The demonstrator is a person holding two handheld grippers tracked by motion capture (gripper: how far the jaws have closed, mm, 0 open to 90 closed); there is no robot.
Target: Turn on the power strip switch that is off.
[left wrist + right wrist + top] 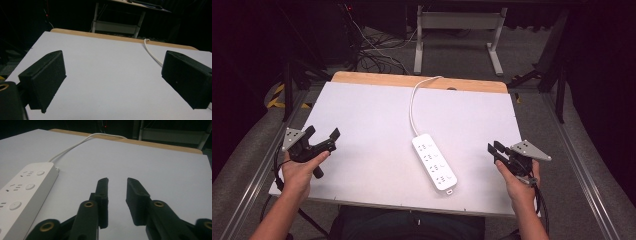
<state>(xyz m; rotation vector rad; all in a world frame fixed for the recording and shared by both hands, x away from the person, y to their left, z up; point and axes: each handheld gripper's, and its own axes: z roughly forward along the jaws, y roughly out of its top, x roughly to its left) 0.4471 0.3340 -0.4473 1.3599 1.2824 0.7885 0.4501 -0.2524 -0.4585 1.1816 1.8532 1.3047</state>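
The table (362,115), a white sheet over a wooden top whose edge shows along the far side, carries one thing: a white power strip (434,161) lying flat near the middle, angled, its cable (414,102) running off the far edge. Nothing here serves as a container.

Your left tongs (321,134) sit at the near left of the table, spread wide with nothing between the jaws; the left gripper view looks along them (112,80) over bare sheet and catches a stretch of cable (152,53) at the right.

Your right tongs (493,148) sit at the near right, well apart from the strip. The right gripper view shows them (117,182) drawn near together, a narrow empty gap left, and the strip's sockets (22,190) close at the left.
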